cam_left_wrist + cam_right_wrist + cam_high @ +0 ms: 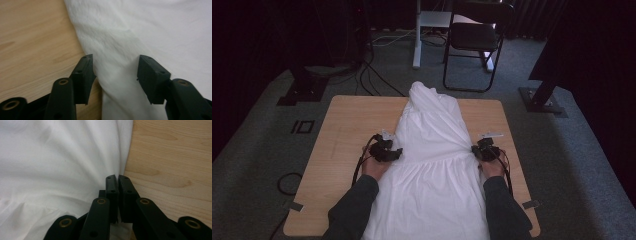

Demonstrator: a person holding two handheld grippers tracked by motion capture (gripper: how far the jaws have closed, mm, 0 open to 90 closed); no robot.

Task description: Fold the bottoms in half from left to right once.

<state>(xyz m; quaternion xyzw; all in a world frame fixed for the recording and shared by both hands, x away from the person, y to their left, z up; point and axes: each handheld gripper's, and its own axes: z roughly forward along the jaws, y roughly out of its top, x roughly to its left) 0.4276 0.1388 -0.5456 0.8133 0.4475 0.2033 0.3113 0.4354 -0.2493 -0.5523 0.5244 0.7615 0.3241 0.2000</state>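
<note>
white dress (432,165): laid lengthwise along the wooden desk (347,125) | right claw (117,178): clamped on the dress's right edge (fabric gathered toward it) | left claw (115,62): held apart, the dress's left edge lying between unpinched.

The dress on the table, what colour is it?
Plain white dress, clearest in the high view.

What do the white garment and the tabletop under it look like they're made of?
The white garment looks like thin woven fabric, perhaps cotton: matte, with soft creases and gathered folds. The light tabletop looks like wood or a wood-grain laminate: pale brown with grain lines and a smooth, faintly shiny face. Which of the two cannot be told.
</note>
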